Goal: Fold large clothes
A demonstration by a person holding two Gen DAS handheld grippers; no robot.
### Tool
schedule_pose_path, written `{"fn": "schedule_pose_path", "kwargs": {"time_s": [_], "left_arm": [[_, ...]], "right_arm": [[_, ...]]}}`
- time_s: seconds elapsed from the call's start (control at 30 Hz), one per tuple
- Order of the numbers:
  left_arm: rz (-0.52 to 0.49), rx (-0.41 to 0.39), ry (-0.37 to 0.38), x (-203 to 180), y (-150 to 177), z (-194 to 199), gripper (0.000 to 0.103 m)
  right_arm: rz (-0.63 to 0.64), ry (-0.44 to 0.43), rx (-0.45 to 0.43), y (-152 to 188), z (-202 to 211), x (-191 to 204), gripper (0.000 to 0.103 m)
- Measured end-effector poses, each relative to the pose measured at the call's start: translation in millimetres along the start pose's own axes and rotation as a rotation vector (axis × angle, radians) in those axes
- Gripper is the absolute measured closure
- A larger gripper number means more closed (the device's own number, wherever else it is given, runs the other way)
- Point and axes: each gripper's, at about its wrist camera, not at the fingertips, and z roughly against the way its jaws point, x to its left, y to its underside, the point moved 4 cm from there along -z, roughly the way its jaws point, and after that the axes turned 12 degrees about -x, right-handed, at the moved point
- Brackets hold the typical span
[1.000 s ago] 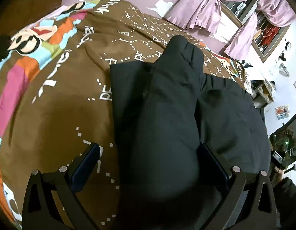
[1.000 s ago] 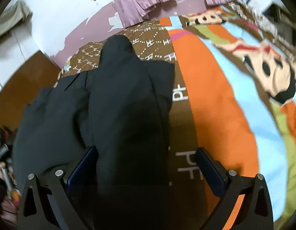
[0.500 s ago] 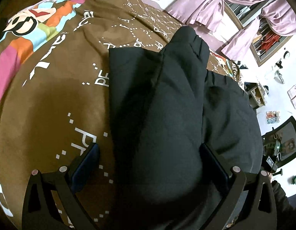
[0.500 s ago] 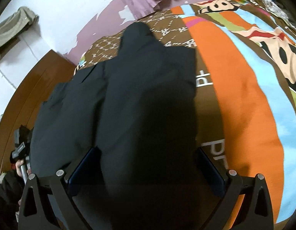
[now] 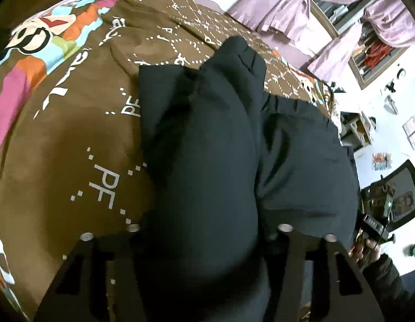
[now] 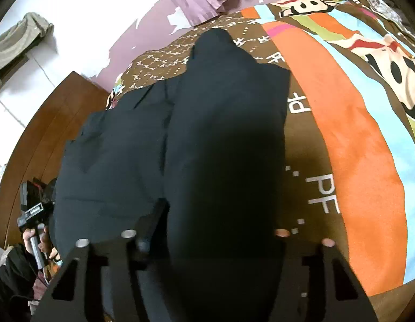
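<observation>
- One black garment [image 5: 207, 147] is lying at twelve o'clock.
- Two grippers, left gripper [image 5: 204, 230] and right gripper [image 6: 204, 230], are closing on its folds.
- One patterned bedspread [image 5: 73, 134] is lying beneath.

From my remote seat, the fingertips of the left gripper [image 5: 204, 241] are buried in the black garment [image 5: 207, 161], so I cannot tell whether the pads press on it as the jaws close. The right gripper [image 6: 207, 241] is the same: its jaws are closing, 1 fingertip barely peeking beside the cloth. Both views cut the garment off at the bottom edge. The bedspread [image 5: 73, 139] under it is hidden. Shelf items [image 5: 368, 53] by the curtains are too small to identify.
</observation>
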Motion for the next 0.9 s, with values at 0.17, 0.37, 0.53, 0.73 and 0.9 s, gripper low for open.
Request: {"fn": "schedule_pose_path", "kwargs": {"time_s": [0.17, 0.37, 0.53, 0.73, 0.9], "left_arm": [[-0.067, -0.049, -0.025, -29, -6, 24, 0.083], [-0.102, -0.125, -0.021, -70, -16, 58, 0.088], [-0.144, -0.184, -0.004, -91, -30, 94, 0.089], [-0.144, -0.237, -0.014, -85, -33, 137, 0.089], [-0.112, -0.229, -0.032, -61, -19, 146, 0.089]], "right_arm": [[0.058, 0.05, -0.056, -5, 14, 24, 0.078], [0.142, 0.029, -0.16, -22, 42, 70, 0.085], [0.211, -0.023, -0.233, -37, 62, 114, 0.086], [0.266, -0.072, -0.273, -39, 76, 156, 0.086], [0.315, -0.08, -0.265, -23, 76, 177, 0.086]]}}
